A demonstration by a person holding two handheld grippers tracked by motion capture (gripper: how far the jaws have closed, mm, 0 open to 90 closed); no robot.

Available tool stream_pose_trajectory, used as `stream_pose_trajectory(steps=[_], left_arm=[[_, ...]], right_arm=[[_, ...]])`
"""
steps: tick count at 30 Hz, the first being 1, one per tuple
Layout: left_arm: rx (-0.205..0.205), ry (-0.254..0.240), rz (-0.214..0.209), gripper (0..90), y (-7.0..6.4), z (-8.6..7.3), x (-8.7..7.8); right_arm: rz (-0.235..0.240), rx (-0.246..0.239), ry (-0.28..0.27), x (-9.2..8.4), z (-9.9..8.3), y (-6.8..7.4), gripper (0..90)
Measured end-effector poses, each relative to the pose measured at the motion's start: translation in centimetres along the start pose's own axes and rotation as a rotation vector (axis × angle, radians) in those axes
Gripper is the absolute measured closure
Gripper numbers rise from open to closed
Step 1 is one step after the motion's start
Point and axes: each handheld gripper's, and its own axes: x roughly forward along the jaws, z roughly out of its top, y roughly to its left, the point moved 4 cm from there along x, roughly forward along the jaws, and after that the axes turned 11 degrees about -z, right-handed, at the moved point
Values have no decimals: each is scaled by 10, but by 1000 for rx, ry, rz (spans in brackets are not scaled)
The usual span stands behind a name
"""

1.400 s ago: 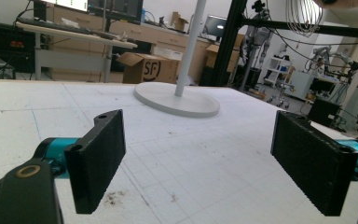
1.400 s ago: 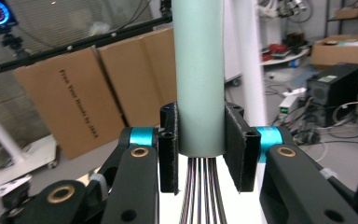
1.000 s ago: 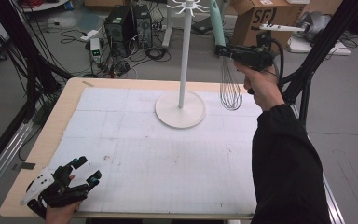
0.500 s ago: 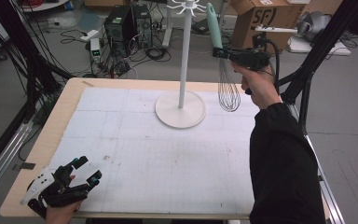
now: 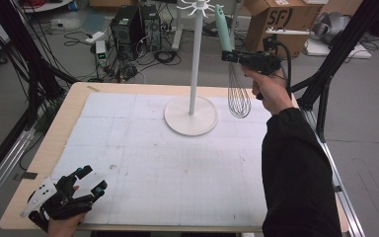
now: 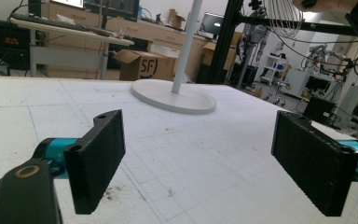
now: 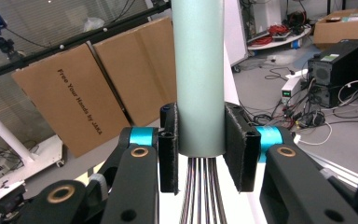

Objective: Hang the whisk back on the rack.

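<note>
White gridded tabletop (image 5: 143,163): at its near left corner the left gripper (image 5: 86,185) rests wide open, empty. Toward the far right edge, the right gripper (image 5: 234,57) clamps the whisk (image 5: 238,94) handle, upright, wires down, just right of the stand's hooks (image 5: 196,7).

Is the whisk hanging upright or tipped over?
Upright. The whisk is held in the air with its green handle up and wire loops down, the right hand-held gripper clamped on the handle beside the white stand.
</note>
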Motion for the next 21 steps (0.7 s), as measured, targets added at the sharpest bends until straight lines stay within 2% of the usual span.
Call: stream_pose_trajectory(steps=[5, 15, 21], left_arm=[[0, -1, 0, 180, 0, 0, 0], [5, -2, 0, 179, -1, 1, -1], [5, -2, -2, 179, -2, 1, -1]], right_arm=[[9, 11, 2, 7, -1, 1, 690], [10, -2, 41, 21, -7, 9, 689], [-16, -40, 42, 26, -9, 12, 682]])
